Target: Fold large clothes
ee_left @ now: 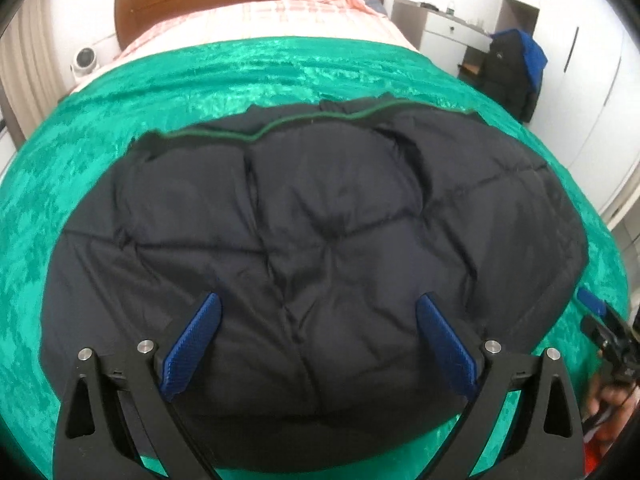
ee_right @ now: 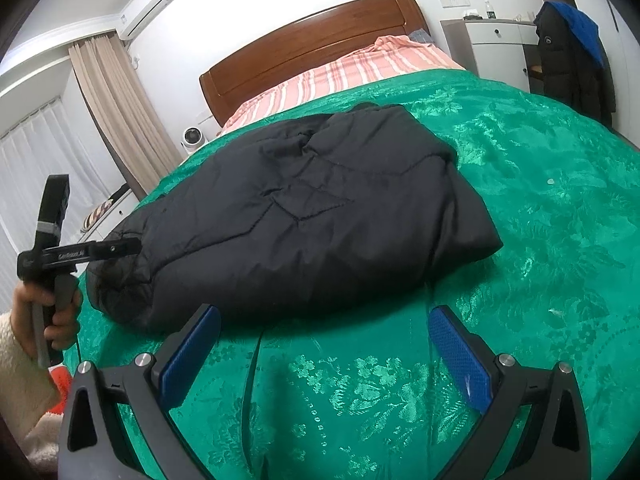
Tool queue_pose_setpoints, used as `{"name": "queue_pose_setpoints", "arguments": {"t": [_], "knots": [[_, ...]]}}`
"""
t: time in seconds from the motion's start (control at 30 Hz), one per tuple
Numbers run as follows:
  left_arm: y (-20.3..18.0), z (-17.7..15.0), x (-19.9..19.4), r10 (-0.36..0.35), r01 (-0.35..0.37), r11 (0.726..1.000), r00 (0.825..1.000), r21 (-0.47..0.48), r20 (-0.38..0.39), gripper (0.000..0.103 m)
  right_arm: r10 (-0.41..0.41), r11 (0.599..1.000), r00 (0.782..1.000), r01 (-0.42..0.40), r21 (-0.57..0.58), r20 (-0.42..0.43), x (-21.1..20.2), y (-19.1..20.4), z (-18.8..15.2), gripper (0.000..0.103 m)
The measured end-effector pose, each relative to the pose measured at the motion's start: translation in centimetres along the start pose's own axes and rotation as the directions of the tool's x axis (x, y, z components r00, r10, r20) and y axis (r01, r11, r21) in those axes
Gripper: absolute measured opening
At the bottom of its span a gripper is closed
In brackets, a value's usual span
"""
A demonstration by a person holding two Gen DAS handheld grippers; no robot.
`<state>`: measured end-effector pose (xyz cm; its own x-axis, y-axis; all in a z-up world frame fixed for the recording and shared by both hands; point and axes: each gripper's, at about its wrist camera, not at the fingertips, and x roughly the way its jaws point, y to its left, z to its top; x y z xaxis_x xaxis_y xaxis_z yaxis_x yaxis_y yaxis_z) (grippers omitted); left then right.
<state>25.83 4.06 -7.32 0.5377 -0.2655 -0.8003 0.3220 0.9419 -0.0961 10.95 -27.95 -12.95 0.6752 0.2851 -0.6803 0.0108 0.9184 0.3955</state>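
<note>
A dark navy quilted jacket (ee_left: 312, 216) lies folded in a thick bundle on the green bedspread (ee_left: 240, 72); a green trim line runs along its far edge. My left gripper (ee_left: 318, 308) is open, hovering above the jacket's near part, holding nothing. In the right wrist view the jacket (ee_right: 304, 216) lies ahead and to the left. My right gripper (ee_right: 324, 320) is open and empty over the bedspread (ee_right: 540, 200), just short of the jacket's near edge. The left gripper (ee_right: 120, 249) shows from the side at the jacket's left end, held by a hand.
A wooden headboard (ee_right: 312, 44) and pink striped bedding (ee_right: 360, 68) lie at the far end. A white cabinet (ee_right: 496, 44) and a hanging black and blue coat (ee_right: 568, 56) stand at the right. Curtains (ee_right: 112, 108) and a small white fan (ee_right: 192, 138) are at the left.
</note>
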Motion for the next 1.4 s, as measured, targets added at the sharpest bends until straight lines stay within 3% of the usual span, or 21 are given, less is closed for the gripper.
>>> {"name": "queue_pose_setpoints", "arguments": {"t": [0.27,0.47,0.63,0.77,0.83,0.87,0.93,1.0,1.03,1.07,1.13,1.2,1.23,1.3,1.4], "knots": [[-0.5,-0.2,-1.7,-0.013,0.013,1.0,0.999,0.002,0.048,0.099,-0.011,1.0,1.0,0.011,0.018,0.014,-0.4,-0.7,0.1,0.103],[-2.9,-1.3,-3.4,-0.088,0.077,0.99,0.992,0.115,0.095,0.101,-0.031,0.981,0.996,0.015,0.191,0.079,-2.1,-4.9,0.7,0.103],[-4.5,-2.1,-3.2,-0.192,0.176,0.972,0.977,0.158,0.09,0.101,0.062,0.92,0.994,-0.093,0.381,0.093,-1.9,-8.0,0.1,0.103],[-5.3,-1.4,-2.2,-0.146,0.124,0.978,0.981,0.17,0.125,0.101,0.125,0.861,0.983,-0.176,0.477,0.137,-1.5,-9.1,1.4,0.103],[-5.4,-1.1,-1.6,-0.156,0.137,0.98,0.98,0.146,0.127,0.1,0.144,0.858,0.982,-0.187,0.478,0.124,-0.5,-8.9,3.0,0.103],[-6.1,-1.2,-1.3,-0.184,0.161,0.97,0.975,0.181,0.122,0.1,0.159,0.859,0.983,-0.184,0.478,0.092,0.5,-8.8,3.7,0.103],[-8.2,-2.0,-0.4,-0.207,0.171,0.936,0.974,0.307,0.088,0.1,0.229,0.811,0.973,-0.21,0.546,0.034,3.7,-9.3,4.7,0.102],[-10.2,-3.2,1.2,-0.187,0.16,0.897,0.982,0.412,0.025,0.103,0.345,0.755,0.939,-0.28,0.592,0.003,7.0,-9.9,5.4,0.094],[-10.5,-3.6,2.3,-0.168,0.149,0.891,0.986,0.428,0.007,0.103,0.349,0.754,0.937,-0.267,0.6,-0.022,8.0,-10.0,5.8,0.068],[-10.4,-3.6,2.8,-0.175,0.159,0.894,0.985,0.419,-0.001,0.103,0.354,0.755,0.934,-0.253,0.606,-0.051,9.0,-9.9,6.4,0.052],[-9.5,-3.2,3.5,-0.213,0.204,0.911,0.977,0.359,-0.015,0.103,0.294,0.812,0.954,-0.212,0.544,-0.067,8.5,-8.2,7.7,0.039],[-8.6,-2.5,3.7,-0.256,0.252,0.924,0.966,0.286,-0.024,0.103,0.166,0.94,0.984,-0.138,0.313,-0.064,5.9,-3.1,10.6,0.032],[-8.3,-2.4,3.7,-0.268,0.264,0.927,0.963,0.267,-0.023,0.103,0.134,0.968,0.99,-0.119,0.222,-0.051,4.9,-0.7,11.6,0.032],[-7.5,-2.3,3.5,-0.293,0.289,0.93,0.956,0.227,-0.017,0.103,0.076,0.997,0.997,-0.076,0.001,-0.013,3.1,5.3,13.7,0.032],[-5.1,-1.7,2.2,-0.345,0.348,0.931,0.938,0.111,-0.041,0.101,0.056,0.966,0.998,-0.044,-0.254,0.036,2.0,13.4,15.5,0.032]]}}
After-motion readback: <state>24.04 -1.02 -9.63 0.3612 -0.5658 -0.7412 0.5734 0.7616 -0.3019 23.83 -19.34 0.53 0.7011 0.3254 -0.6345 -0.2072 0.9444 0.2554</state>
